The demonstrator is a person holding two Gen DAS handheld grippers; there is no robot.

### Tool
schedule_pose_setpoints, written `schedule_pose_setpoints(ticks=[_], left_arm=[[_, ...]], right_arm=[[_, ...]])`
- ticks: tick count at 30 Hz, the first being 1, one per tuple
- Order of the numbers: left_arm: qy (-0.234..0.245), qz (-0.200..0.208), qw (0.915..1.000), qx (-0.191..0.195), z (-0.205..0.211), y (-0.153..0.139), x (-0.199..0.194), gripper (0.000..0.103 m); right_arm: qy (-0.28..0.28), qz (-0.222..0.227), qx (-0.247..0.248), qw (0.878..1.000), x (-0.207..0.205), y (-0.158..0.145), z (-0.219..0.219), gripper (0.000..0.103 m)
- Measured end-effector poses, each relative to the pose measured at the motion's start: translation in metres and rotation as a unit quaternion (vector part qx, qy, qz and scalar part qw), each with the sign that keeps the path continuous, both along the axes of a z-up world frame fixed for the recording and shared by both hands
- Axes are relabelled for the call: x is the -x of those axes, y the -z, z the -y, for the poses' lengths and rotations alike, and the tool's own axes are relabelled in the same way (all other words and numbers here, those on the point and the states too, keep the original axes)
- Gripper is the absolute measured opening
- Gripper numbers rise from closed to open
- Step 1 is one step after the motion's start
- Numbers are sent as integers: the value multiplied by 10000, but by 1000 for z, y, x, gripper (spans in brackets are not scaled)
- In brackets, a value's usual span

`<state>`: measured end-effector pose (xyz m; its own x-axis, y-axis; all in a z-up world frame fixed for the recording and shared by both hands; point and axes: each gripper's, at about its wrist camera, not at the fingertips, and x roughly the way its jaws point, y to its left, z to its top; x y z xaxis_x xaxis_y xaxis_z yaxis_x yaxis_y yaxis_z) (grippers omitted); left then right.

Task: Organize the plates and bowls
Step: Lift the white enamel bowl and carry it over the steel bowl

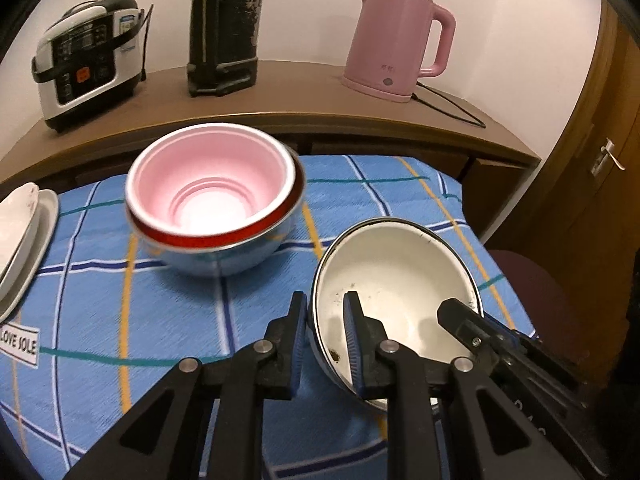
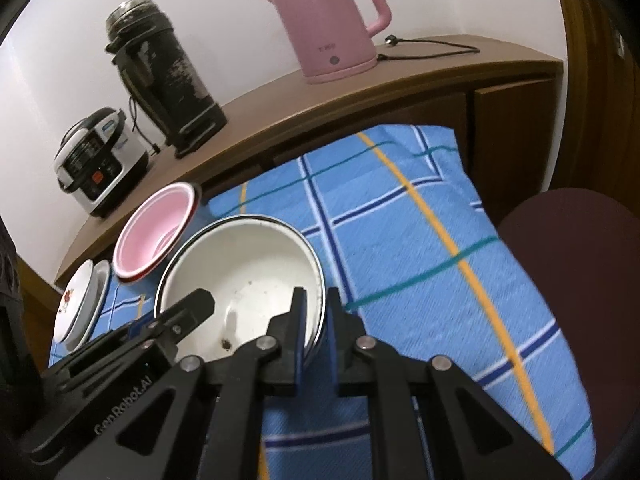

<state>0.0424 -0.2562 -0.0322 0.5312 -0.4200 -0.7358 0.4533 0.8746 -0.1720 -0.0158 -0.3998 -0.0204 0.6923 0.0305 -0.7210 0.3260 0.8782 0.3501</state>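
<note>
Your left gripper (image 1: 325, 322) is clamped on the white bowl's (image 1: 394, 276) near-left rim, and your right gripper (image 2: 316, 320) pinches its rim on the other side, so the bowl hangs tilted between them above the blue cloth (image 1: 180, 320). The pink bowl (image 1: 210, 184), nested in a red-rimmed bowl (image 1: 224, 248), sits at 11 o'clock. Two plates (image 1: 24, 236) lie at 9 o'clock.

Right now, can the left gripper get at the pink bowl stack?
Probably not yet. The left gripper is shut on the white bowl's rim, as is the right gripper. The cloth between it and the pink bowl stack is bare, so the path looks free once it lets go.
</note>
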Motion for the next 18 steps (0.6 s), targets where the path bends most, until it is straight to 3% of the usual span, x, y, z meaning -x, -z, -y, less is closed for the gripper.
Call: schedule_pose_setpoints(ticks=[9,18], left_arm=[[-54,127,9996,-257,-25,3,12,20],[-166,222,9993,-253,-50,0,19,20]], right_arm=[[-208,-57,-6,9998,10,4,-32,10],[-371,-22,-7,9993,13,0,-57,10]])
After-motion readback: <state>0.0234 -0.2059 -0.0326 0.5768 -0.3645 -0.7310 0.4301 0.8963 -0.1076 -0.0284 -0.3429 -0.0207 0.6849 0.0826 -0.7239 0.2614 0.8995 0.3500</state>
